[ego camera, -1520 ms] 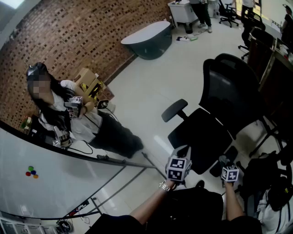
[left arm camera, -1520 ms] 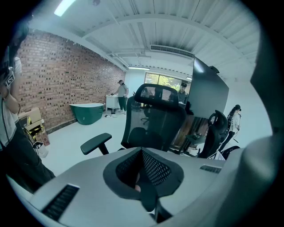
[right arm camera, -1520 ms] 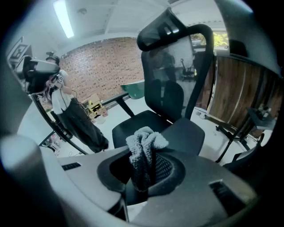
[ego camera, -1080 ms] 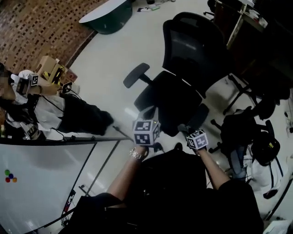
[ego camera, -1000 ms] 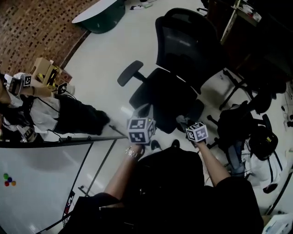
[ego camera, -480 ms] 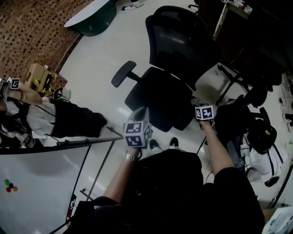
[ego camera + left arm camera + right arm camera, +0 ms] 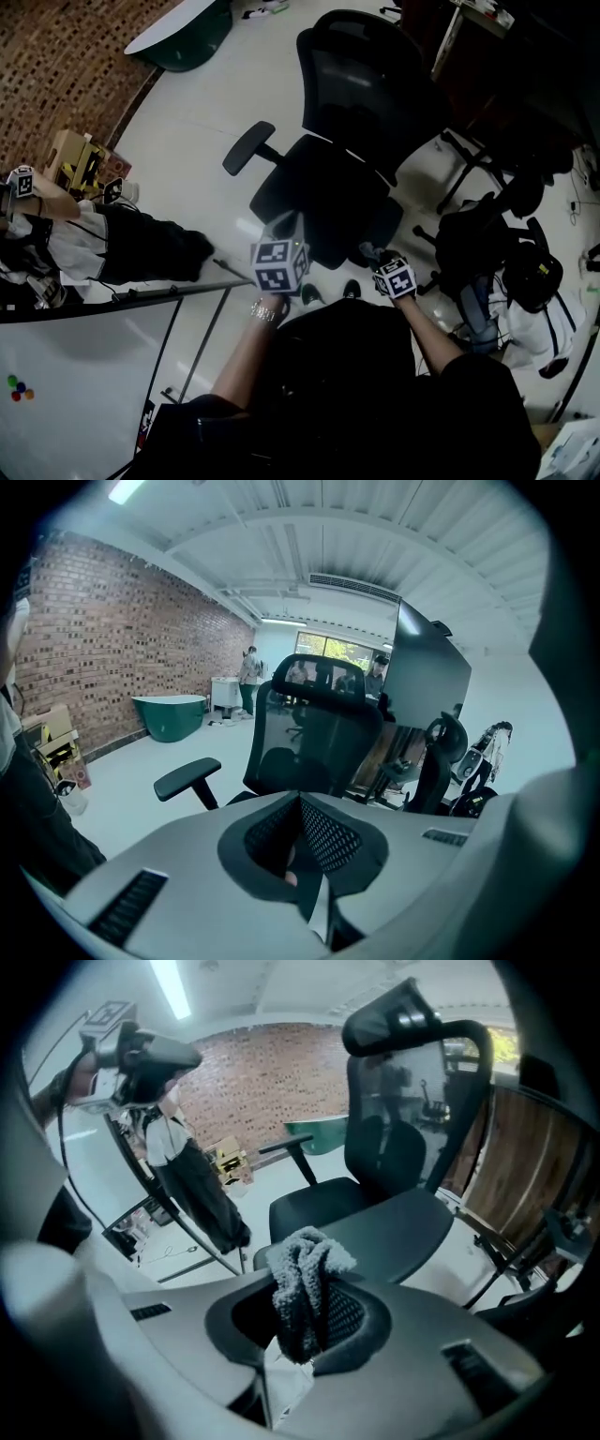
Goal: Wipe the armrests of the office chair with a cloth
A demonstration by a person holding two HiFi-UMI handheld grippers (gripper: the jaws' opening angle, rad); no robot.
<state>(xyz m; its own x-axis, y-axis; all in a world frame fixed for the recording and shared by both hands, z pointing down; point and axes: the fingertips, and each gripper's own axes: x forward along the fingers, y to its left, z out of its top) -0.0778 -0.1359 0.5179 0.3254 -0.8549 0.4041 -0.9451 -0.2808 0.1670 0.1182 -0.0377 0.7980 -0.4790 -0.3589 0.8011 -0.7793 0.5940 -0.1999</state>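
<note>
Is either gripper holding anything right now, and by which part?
The right gripper pinches a grey cloth by its bunched middle, a tuft sticking out above. The left gripper holds nothing.

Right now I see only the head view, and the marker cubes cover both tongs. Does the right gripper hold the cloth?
Observer: Yes. The right gripper view shows the right gripper shut on a grey cloth, bunched up above the tongs.
Operator: And the left one?
Observer: The left gripper is shut, with nothing between its tongs.
Operator: Where does it point?
Observer: At the mesh back of the office chair; one armrest shows to the left of it.
</note>
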